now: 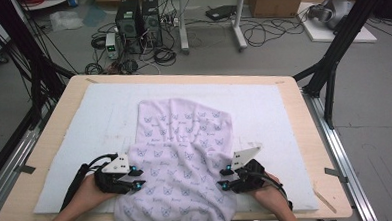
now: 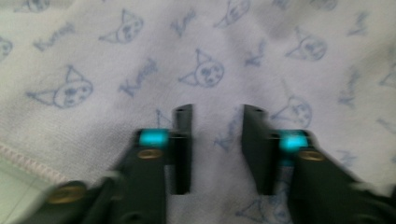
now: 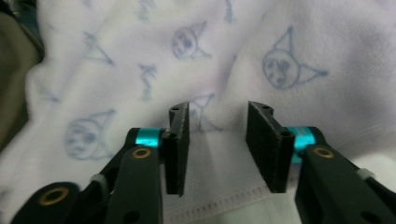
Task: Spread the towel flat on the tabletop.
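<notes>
A pale lilac cloth (image 1: 185, 136) printed with blue cat faces lies rumpled on the white pad (image 1: 269, 107), and its near end hangs over the table's front edge. My left gripper (image 1: 137, 177) sits at the cloth's left hem, pointing right. My right gripper (image 1: 224, 178) sits at the right hem, pointing left. In the left gripper view the jaws (image 2: 217, 112) stand apart just over the cloth (image 2: 205, 70), with its stitched hem at lower left. In the right gripper view the gripper (image 3: 219, 109) is open over the cloth (image 3: 280, 70), with the hem below the jaws.
The pad lies on a wooden table (image 1: 312, 135). Black frame posts (image 1: 332, 59) stand at both sides. On the floor beyond are computer towers (image 1: 137, 23), tangled cables and a cardboard box (image 1: 277, 2). Bare pad shows left, right and behind the cloth.
</notes>
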The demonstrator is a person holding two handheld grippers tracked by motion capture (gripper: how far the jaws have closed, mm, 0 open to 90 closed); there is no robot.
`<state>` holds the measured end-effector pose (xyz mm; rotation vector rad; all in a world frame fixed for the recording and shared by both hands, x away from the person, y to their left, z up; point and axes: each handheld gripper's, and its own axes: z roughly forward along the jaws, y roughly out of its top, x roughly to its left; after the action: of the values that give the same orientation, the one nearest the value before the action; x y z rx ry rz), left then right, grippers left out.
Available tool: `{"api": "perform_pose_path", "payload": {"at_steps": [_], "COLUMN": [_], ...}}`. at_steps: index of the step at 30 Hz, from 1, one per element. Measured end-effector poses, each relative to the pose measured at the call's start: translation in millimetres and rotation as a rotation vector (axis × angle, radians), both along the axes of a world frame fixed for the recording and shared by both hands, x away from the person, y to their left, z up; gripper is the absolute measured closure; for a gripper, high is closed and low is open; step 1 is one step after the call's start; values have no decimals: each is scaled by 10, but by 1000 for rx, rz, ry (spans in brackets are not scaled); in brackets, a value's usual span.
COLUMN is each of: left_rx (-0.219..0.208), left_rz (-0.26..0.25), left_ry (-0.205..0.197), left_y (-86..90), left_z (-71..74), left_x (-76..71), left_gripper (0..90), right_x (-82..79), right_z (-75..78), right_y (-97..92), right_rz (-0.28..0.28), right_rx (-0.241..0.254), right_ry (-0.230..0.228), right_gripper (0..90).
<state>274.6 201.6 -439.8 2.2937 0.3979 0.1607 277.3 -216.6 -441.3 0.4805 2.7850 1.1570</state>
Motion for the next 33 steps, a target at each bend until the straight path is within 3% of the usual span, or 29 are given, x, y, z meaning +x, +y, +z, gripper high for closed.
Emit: {"api": "perform_pose_path", "payload": {"at_steps": [2, 4, 7, 8, 9, 11, 14, 18, 20, 22, 24, 25, 28, 30, 31, 33], "left_rx": [26, 16, -67, -94, -113, -108, -88, -17, 34, 11, 23, 24, 2, -72, -94, -105], "left_rz": [-21, -56, -172, -203, -199, -161, -61, 5, -19, -30, -44, -67, -151, -185, -172, -116], "left_ry": [-25, -5, 14, 5, -12, -37, -62, -31, -5, -19, -22, -6, 22, 13, 3, -26], "left_y": [-6, 19, 99, 136, 155, 163, 126, 51, 23, 41, 43, 52, 113, 190, 213, 225], "left_z": [21, 34, 112, 169, 203, 259, 279, 140, 28, 2, 17, 27, 75, 140, 176, 241], "left_x": [-71, -127, -326, -412, -456, -428, -256, -79, -42, -67, -115, -144, -329, -439, -457, -418], "left_gripper": [871, 881, 880, 874, 833, 687, 582, 587, 644, 770, 866, 873, 876, 858, 788, 635], "right_x": [-1, -12, -137, -219, -335, -406, -276, -156, -137, -119, -134, -138, -252, -363, -398, -357], "right_z": [-8, -16, 45, 94, 189, 321, 375, 211, 123, 28, -2, 1, 43, 142, 238, 342], "right_y": [2, 1, -3, -7, -34, -95, -153, -62, -1, 47, 47, 41, 34, -34, -120, -227], "right_rz": [-1, 30, 137, 171, 207, 186, 82, 80, 83, 75, 67, 87, 191, 246, 220, 152], "right_rx": [9, 21, 21, 37, 77, 135, 106, 74, 34, -6, 10, 11, 0, 67, 133, 175], "right_ry": [1, 12, 69, 61, 40, 9, -27, 16, 14, 28, 31, 42, 83, 64, 34, 4], "right_gripper": [747, 859, 873, 871, 856, 775, 699, 633, 620, 650, 765, 874, 875, 828, 797, 738]}}
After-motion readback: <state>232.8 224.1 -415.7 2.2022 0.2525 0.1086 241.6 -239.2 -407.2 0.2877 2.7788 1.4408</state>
